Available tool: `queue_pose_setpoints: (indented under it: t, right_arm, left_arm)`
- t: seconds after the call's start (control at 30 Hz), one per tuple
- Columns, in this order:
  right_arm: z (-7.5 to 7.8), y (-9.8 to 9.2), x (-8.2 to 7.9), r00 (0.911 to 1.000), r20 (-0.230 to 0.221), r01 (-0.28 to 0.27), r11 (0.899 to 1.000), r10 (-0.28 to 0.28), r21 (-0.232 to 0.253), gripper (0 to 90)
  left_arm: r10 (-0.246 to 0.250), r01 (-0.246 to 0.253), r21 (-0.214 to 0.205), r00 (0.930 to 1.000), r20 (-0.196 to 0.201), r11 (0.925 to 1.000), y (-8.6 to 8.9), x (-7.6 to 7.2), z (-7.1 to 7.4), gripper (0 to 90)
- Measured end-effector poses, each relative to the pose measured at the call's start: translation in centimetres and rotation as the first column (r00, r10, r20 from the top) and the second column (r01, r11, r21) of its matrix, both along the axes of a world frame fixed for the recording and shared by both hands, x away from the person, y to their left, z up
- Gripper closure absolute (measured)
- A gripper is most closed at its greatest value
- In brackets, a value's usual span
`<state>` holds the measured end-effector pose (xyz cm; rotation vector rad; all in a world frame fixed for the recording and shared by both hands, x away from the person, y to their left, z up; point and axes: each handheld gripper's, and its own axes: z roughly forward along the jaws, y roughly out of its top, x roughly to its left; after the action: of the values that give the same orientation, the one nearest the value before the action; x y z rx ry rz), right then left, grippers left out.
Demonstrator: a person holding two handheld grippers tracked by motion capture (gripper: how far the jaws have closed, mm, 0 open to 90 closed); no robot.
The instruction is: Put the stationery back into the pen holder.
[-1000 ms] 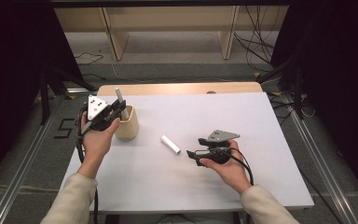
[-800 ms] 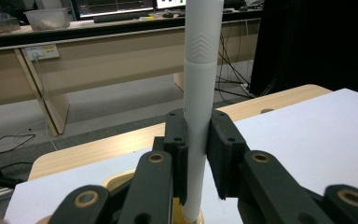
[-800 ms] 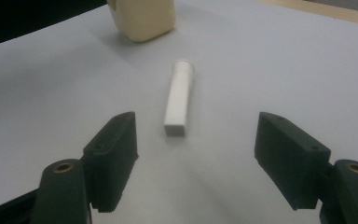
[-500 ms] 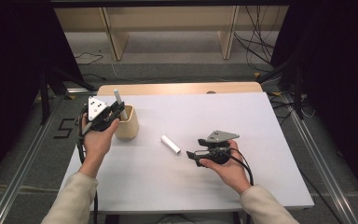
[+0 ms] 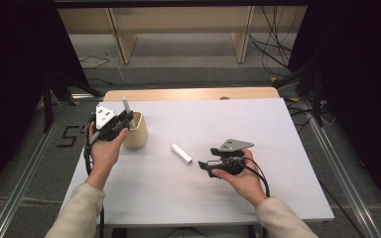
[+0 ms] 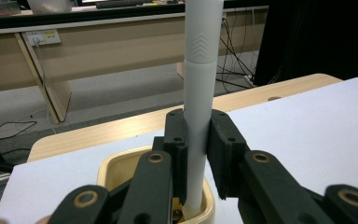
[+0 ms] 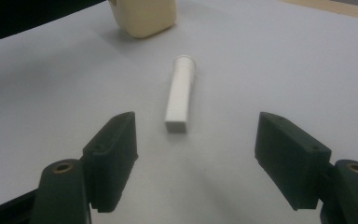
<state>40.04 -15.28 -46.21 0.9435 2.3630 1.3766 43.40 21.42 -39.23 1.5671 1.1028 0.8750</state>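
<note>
My left gripper [image 5: 123, 118] is shut on a pale grey-white tube [image 5: 126, 104] and holds it upright over a beige cup [image 5: 136, 131] at the table's left. In the left gripper view the tube [image 6: 199, 93] stands between the jaws of my left gripper [image 6: 198, 154], its lower end inside the cup [image 6: 116, 165]. A short white cap-like piece [image 5: 181, 153] lies flat mid-table. My right gripper [image 5: 203, 166] rests just to its right, pointing at it. In the right gripper view my right gripper [image 7: 198, 140] is open, with the white piece [image 7: 179, 95] lying ahead of the jaws, untouched.
The white table top [image 5: 278, 148] has a wooden strip [image 5: 188, 94] along its far edge. Beyond it stand wooden bench legs [image 5: 126, 44] and floor cables [image 5: 273, 54]. The beige cup [image 7: 142, 16] sits beyond the white piece in the right gripper view.
The left gripper with the tube has shifted only very slightly over the cup. The right gripper and the white piece have stayed in place.
</note>
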Motion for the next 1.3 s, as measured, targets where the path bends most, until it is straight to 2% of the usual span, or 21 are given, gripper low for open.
queue_pose_setpoints:
  t: [0.8, 1.3]
  right_arm:
    - [-0.1, 0.1, 0.0, 1.0000, -0.006, -0.007, 1.000, 0.007, -0.011, 30.1]
    - [-0.2, 0.1, 0.0, 0.9999, -0.005, -0.011, 1.000, 0.010, -0.014, 30.1]
  left_arm:
    - [0.021, -0.021, -0.001, 0.9979, -0.062, 0.9998, 0.1, 0.2, -1.6, 78.1]
    - [0.039, -0.037, 0.016, 0.9927, -0.114, 0.9992, 0.3, -0.2, -2.4, 77.4]
